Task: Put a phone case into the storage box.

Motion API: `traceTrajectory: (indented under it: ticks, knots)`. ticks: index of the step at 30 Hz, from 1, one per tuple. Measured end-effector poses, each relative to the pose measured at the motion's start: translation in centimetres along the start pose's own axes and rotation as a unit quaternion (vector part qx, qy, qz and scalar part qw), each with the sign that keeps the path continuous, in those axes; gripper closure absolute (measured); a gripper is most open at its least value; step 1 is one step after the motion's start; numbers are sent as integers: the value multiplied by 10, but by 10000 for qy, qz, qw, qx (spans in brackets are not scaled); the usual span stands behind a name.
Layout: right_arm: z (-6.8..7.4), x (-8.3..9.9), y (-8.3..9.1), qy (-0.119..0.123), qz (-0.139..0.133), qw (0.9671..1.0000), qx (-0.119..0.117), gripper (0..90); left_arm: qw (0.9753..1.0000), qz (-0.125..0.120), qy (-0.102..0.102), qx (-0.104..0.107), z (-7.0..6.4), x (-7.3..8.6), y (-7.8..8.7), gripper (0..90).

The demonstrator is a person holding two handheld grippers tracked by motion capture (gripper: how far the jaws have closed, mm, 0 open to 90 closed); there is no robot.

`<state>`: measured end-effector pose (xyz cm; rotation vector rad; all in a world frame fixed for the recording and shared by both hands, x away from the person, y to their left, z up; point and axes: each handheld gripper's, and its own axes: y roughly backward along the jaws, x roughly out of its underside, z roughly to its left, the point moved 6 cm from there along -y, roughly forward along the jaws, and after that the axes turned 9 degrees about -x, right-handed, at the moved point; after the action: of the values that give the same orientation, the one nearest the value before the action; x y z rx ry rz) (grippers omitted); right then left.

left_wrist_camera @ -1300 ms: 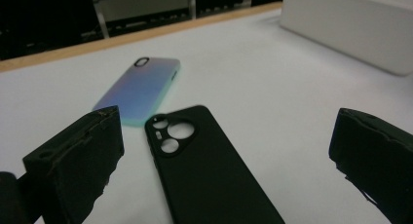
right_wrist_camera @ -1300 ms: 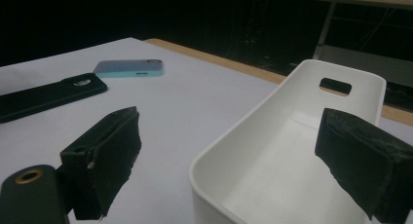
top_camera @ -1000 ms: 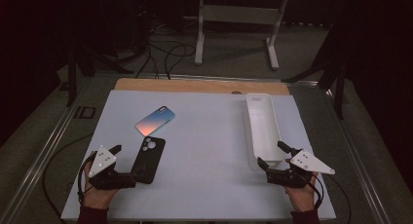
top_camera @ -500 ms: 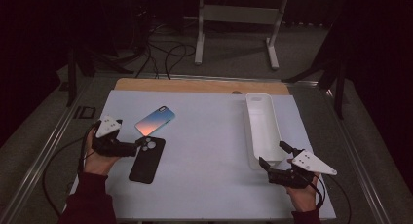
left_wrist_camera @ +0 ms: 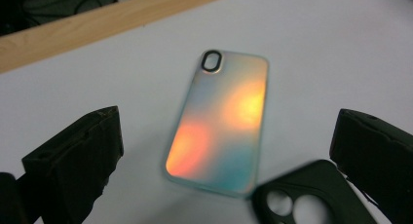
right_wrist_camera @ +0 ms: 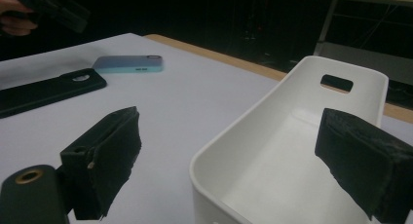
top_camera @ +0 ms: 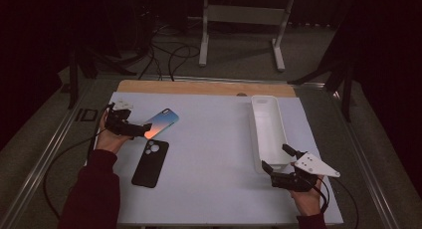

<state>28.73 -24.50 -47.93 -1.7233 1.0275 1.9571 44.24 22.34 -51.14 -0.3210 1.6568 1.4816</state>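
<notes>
- White tabletop [top_camera: 214,154], dark room: iridescent phone case [top_camera: 160,123] and black case [top_camera: 151,162] lie flat, well apart from the empty white bin [top_camera: 268,129].
- Left gripper [top_camera: 133,129] hovers wide open at the iridescent case; nothing grasped yet.
- Right gripper [top_camera: 278,159] waits open by the bin.

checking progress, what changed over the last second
The left tongs moved away from the person, from beside the black case up to the near end of the iridescent case, jaws open around it, not gripping yet. Both cases, the white bin and the right tongs stayed put.
</notes>
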Motion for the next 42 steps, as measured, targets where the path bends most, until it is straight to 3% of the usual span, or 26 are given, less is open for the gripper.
traceTrajectory:
  ticks: [8, 14, 21, 24, 25, 31, 34, 42]
  knots:
    - [-1, 0, 0, -14, -3, 10000, 14, 90, 9991, 388, 139, -59, 3, -4, -37, 0]
    - [0, 0, -1, -11, 9, 10000, -23, 90, 9977, 654, 132, -93, -1, 0, -60, 0]
    - [-2, 0, 1, -62, -37, 10000, 19, 90, 9951, 966, 206, 15, -7, 10, -78, 0]
    - [-3, -1, 2, -60, -42, 10000, 28, 90, 9941, 1006, 366, 148, -9, 13, -82, 1]
    - [-3, -1, 2, -54, -38, 10000, 28, 90, 9941, 1001, 352, 220, -11, 12, -82, 21]
    - [-3, -1, 2, -44, -47, 10000, 25, 90, 9939, 1091, 25, 182, -15, 15, -82, 60]
    - [-3, -1, 2, -42, -47, 10000, 29, 90, 9928, 1157, -291, 63, -18, 17, -82, 69]
    - [-1, -2, 2, -47, -53, 10000, 40, 90, 9914, 1252, -370, 62, -23, 16, -77, 133]
